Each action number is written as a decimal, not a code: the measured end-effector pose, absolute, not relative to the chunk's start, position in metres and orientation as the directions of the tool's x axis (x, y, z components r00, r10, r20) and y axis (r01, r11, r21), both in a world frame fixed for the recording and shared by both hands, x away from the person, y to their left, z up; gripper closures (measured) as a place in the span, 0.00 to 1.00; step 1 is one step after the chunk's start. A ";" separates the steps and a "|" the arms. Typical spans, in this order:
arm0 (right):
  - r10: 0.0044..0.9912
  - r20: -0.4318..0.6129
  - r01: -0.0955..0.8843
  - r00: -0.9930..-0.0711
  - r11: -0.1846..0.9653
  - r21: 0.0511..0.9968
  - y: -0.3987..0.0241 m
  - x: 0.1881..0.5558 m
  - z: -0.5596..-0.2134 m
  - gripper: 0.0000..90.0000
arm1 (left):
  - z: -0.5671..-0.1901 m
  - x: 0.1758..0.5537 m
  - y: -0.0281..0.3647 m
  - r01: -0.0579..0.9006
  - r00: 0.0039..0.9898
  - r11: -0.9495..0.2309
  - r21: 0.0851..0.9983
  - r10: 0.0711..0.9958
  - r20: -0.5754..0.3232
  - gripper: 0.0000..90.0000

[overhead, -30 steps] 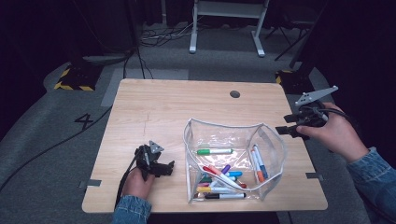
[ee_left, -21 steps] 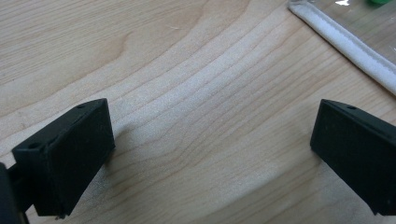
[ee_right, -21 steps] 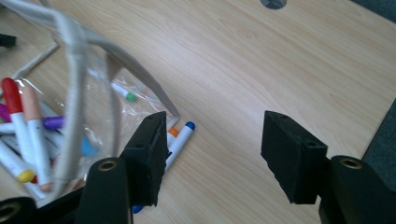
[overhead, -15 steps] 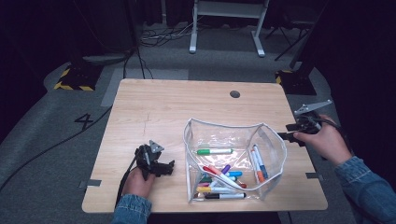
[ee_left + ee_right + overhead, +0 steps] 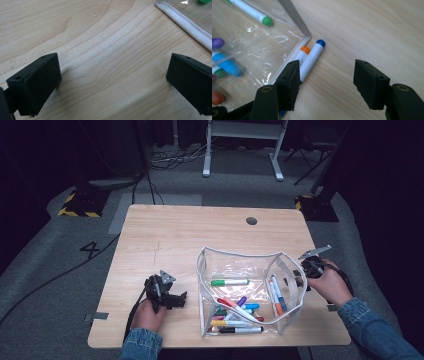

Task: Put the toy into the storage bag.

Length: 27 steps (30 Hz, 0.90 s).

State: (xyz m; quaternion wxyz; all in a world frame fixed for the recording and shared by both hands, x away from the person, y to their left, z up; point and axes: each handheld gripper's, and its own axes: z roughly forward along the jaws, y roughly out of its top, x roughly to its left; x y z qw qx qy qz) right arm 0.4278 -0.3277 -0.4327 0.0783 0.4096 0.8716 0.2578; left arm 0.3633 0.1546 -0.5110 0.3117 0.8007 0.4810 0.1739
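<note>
A clear pouch (image 5: 240,251) with white trim stands open on the wooden table (image 5: 175,235) and holds several coloured markers, among them a green-capped one (image 5: 229,282). My right gripper (image 5: 298,279) is low beside the pouch's right wall. Its jaws are open with bare wood between them (image 5: 329,80) and have just opened a little further. A blue-capped marker (image 5: 313,57) and an orange-capped one (image 5: 305,50) lie along the pouch's edge (image 5: 287,62), next to one jaw. My left gripper (image 5: 182,297) rests left of the pouch, open over bare wood (image 5: 113,85), with the pouch's trim (image 5: 187,25) beyond it.
A dark round hole (image 5: 251,220) sits near the table's far edge. Bare wood stretches across the far and left parts of the table. Cables and a white stand's legs (image 5: 242,170) are on the floor behind.
My right hand has come down from above the table's right edge to the pouch's right side. The left hand and the pouch have stayed put.
</note>
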 end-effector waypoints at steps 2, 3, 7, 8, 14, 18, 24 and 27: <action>0.753 0.093 0.683 -0.651 0.529 0.503 -0.328 0.427 -0.446 0.44 | -0.511 0.363 0.155 0.662 0.477 -0.343 0.667 0.879 -0.021 0.00; 0.755 0.099 0.688 -0.648 0.525 0.502 -0.327 0.426 -0.450 0.44 | -0.511 0.363 0.155 0.662 0.477 -0.343 0.667 0.879 -0.021 0.00; 0.749 0.123 0.691 -0.651 0.518 0.504 -0.324 0.425 -0.461 0.42 | -0.511 0.363 0.155 0.662 0.477 -0.344 0.666 0.878 -0.021 0.00; 0.749 0.123 0.691 -0.651 0.518 0.504 -0.324 0.425 -0.461 0.42 | -0.511 0.363 0.155 0.662 0.477 -0.344 0.666 0.878 -0.021 0.00; 0.747 0.143 0.702 -0.650 0.517 0.490 -0.317 0.423 -0.475 0.42 | -0.511 0.363 0.155 0.661 0.477 -0.344 0.667 0.878 -0.020 0.00; 0.759 0.103 0.704 -0.643 0.532 0.470 -0.320 0.424 -0.476 0.69 | -0.511 0.363 0.155 0.662 0.477 -0.344 0.666 0.879 -0.020 0.00; 0.813 0.046 0.755 -0.580 0.516 0.404 -0.330 0.428 -0.471 0.86 | -0.511 0.363 0.155 0.662 0.477 -0.344 0.667 0.879 -0.021 0.00; 0.818 0.055 0.762 -0.572 0.506 0.404 -0.334 0.428 -0.470 0.86 | -0.511 0.363 0.155 0.662 0.477 -0.344 0.666 0.879 -0.021 0.00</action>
